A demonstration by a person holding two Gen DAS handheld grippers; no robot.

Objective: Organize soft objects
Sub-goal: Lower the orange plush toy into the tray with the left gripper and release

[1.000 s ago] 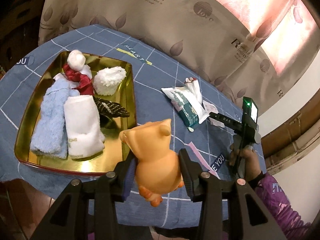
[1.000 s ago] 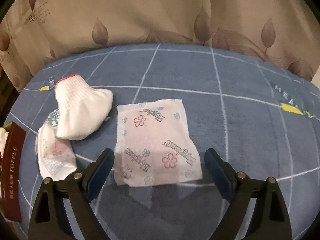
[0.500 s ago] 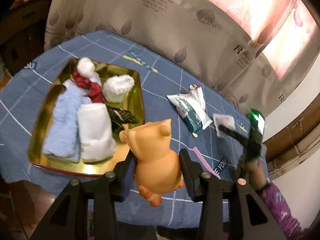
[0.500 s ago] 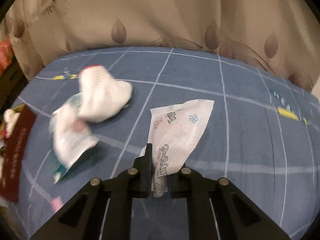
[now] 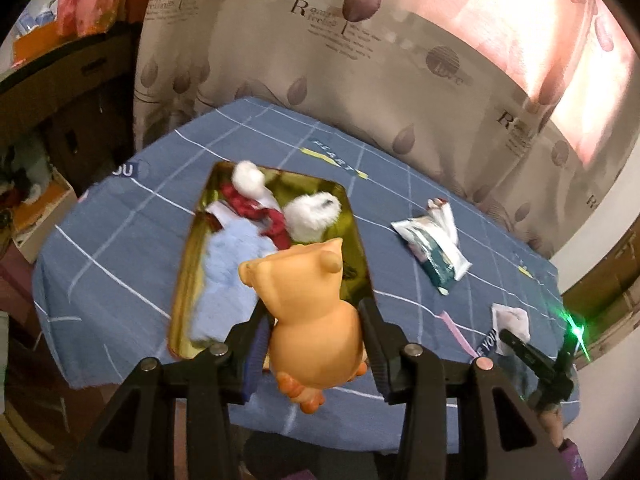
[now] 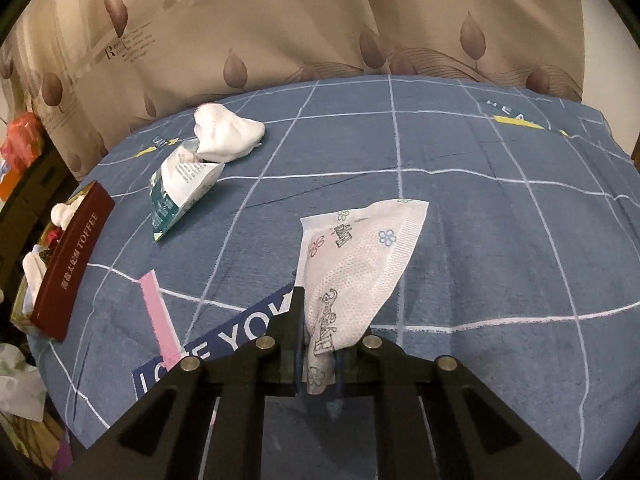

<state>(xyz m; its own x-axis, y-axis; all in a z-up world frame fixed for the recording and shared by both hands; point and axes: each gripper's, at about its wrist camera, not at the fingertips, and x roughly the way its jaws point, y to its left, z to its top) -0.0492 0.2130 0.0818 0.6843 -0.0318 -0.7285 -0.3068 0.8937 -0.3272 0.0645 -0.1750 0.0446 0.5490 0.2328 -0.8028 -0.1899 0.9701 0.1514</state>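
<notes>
Orange rubber pig [image 5: 312,320] sits clamped in your left gripper [image 5: 316,344], snout up, with the gold tray [image 5: 182,280] directly ahead and below it; that hand is the nearer one. Your right gripper [image 6: 318,356] is pinched tight on a corner of the white flowered sachet [image 6: 360,264], which trails away from it, the tray well off to its left. Inside the tray lie a blue towel [image 5: 228,272], a red-and-white cloth [image 5: 256,200] and a fluffy white piece [image 5: 312,212]. Farther across the counter [image 6: 480,208] wait a tissue pack [image 6: 180,188] and a white sock [image 6: 224,132].

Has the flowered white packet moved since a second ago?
Yes. The flowered packet lay flat on the blue cloth; now the right gripper, jaws just closed, pinches it and holds it off the cloth.
</notes>
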